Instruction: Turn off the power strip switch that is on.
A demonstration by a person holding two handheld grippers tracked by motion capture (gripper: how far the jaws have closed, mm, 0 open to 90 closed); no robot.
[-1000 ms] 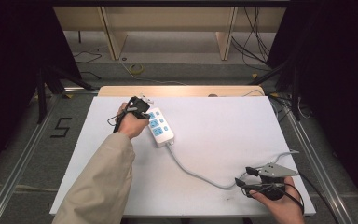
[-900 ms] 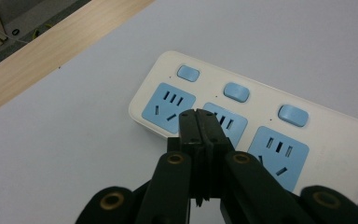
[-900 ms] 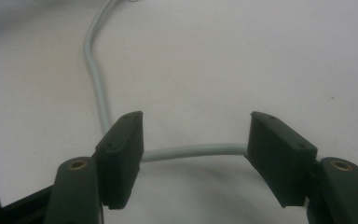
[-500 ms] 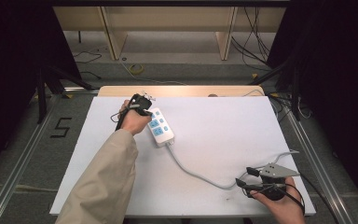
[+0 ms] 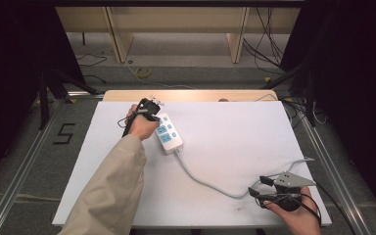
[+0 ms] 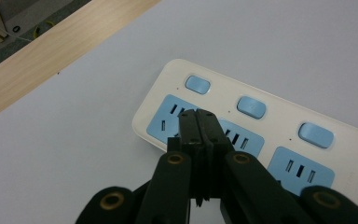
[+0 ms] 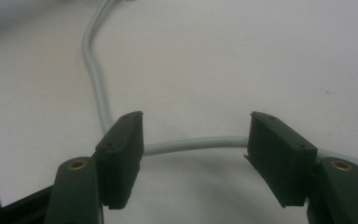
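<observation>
— High view: where is each of your claws on the table?

— My left gripper (image 5: 152, 108) is near the far edge of the white table (image 5: 235, 127), toward its far left corner, right at the far end of the power strip (image 5: 169, 133). My right gripper (image 5: 255, 192) sits near the near right corner, close to the near edge.

— What is the left one doing?

— In the left gripper view my left gripper (image 6: 198, 116) has its jaws pressed together with nothing between them. The tips hover over the end socket of the power strip (image 6: 265, 135), below the row of blue switches. I cannot tell whether they touch the socket face.

— And the right?

— In the right gripper view my right gripper (image 7: 193, 140) is spread wide. The grey cord (image 7: 95, 79) runs across the gap between the two jaws, lying on the table, with neither pad closed on it.

— Where does that cord go?

— From the high view the cord (image 5: 200, 178) leaves the near end of the strip, curves across the table toward the near right corner, passes my right claw and bends toward the right edge.
</observation>
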